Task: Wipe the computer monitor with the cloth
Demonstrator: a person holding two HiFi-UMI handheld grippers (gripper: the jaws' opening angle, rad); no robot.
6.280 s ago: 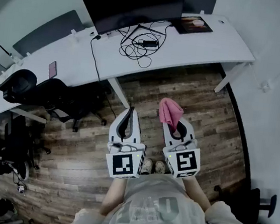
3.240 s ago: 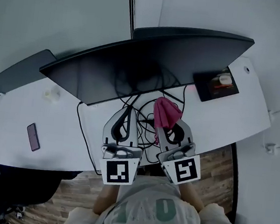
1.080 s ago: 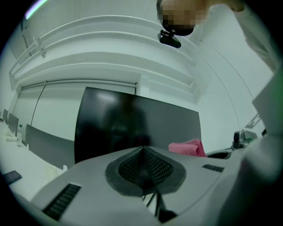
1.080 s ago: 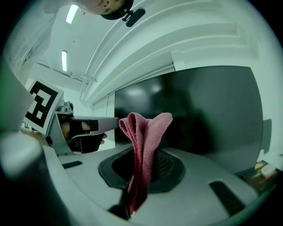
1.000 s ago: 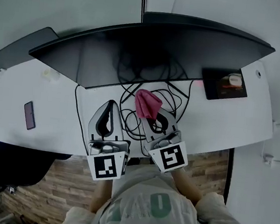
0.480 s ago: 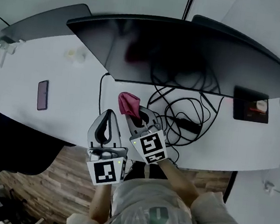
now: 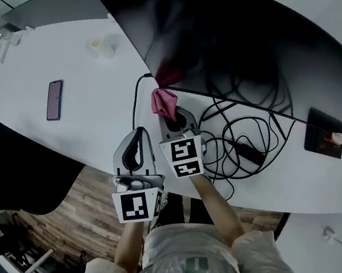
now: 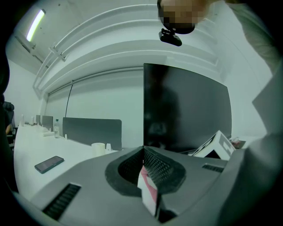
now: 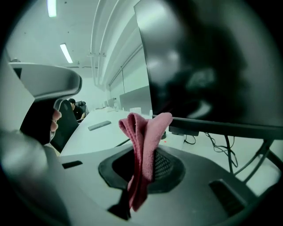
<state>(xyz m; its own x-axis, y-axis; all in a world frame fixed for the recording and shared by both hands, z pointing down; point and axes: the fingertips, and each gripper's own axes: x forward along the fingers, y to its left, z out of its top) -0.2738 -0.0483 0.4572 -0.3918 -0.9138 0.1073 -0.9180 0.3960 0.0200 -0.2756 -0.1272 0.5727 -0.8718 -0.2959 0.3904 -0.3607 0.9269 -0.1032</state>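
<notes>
Ahead: the monitor [image 7: 243, 49] walls off our way, its lower edge low over the desk [image 7: 90, 86].
Left: we see bare desk between the phone [image 7: 54, 100] and the screen; only a small cup [image 7: 97, 43] stands near the screen's left end.
Right: a cable tangle [image 7: 238, 141] crowds the space under the screen.

We've got one long white desk [image 7: 83, 97] running left to right over wood-plank floor [image 7: 81, 214]. Monitor [image 7: 262, 45] stands along the far side, centre to right. Left of it, a small white cup [image 7: 96, 43] sits near the far edge. Dark phone [image 7: 54, 100] lies flat further left, well apart from everything else. In front of the monitor we see a loose tangle of black cables [image 7: 239, 132] with a black power brick [image 7: 250, 153] in it. Dark flat panel [image 7: 325, 133] lies at the right end
</notes>
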